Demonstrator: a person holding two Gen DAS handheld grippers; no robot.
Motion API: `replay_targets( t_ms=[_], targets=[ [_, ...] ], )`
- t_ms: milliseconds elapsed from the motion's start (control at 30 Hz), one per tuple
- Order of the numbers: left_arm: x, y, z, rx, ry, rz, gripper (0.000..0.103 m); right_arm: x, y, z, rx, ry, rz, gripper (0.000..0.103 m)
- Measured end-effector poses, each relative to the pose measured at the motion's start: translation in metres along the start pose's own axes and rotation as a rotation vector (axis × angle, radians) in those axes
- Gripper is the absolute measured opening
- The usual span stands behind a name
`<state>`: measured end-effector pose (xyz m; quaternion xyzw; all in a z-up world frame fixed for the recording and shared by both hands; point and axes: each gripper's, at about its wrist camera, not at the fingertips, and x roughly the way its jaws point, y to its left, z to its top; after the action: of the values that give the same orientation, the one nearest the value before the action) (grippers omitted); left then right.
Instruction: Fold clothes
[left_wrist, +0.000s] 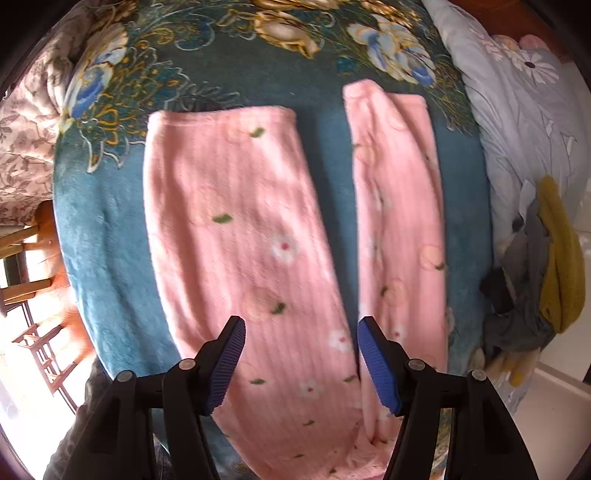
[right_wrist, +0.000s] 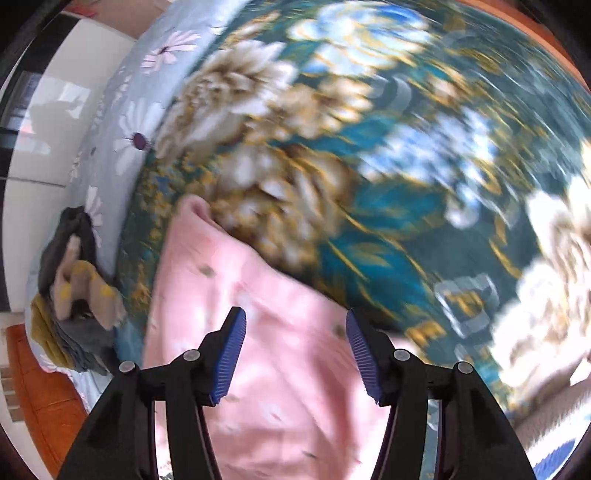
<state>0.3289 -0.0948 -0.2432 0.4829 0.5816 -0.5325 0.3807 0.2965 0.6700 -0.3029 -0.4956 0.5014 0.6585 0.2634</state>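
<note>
Left gripper (left_wrist: 301, 363): jaws wide apart, nothing held, poised over pink trousers (left_wrist: 236, 229) lying flat on teal blanket (left_wrist: 99, 236). Right gripper (right_wrist: 293, 356): jaws wide, empty, above the same garment; view blurred.

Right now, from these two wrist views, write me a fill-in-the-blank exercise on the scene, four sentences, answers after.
1. The fleece trousers spread on the bed are ____ in colour.
2. The left gripper has its jaws ____, holding nothing.
3. The blanket under the trousers is teal with a ____ pattern.
4. The right gripper has ribbed pads coloured ____.

Missing words: pink; open; floral; blue
</note>
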Motion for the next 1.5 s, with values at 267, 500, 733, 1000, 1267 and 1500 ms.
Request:
replay_targets(
  t_ms=[267, 500, 733, 1000, 1267, 1500],
  targets=[
    [0.023, 0.075, 0.069, -0.034, -0.02, 0.147, 0.067, 0.011, -0.077, -0.103, 0.235, 0.12, -0.077, 0.058],
    [0.065, 0.099, 0.098, 0.006, 0.01, 0.175, 0.067, 0.033, -0.075, -0.128, 0.203, 0.099, -0.1, 0.058],
    [0.081, 0.111, 0.118, -0.01, -0.015, 0.121, 0.067, 0.031, -0.069, -0.121, 0.205, -0.002, -0.094, 0.058],
    [0.087, 0.112, 0.118, -0.004, -0.019, 0.141, 0.063, 0.043, -0.068, -0.13, 0.21, 0.043, -0.127, 0.058],
    [0.055, 0.09, 0.121, 0.056, -0.081, 0.156, 0.004, 0.024, -0.059, -0.114, 0.217, 0.049, -0.157, 0.007],
    [0.004, 0.086, 0.114, 0.213, -0.082, 0.184, 0.004, -0.041, -0.068, -0.112, 0.199, -0.015, -0.072, 0.005]
  ],
)
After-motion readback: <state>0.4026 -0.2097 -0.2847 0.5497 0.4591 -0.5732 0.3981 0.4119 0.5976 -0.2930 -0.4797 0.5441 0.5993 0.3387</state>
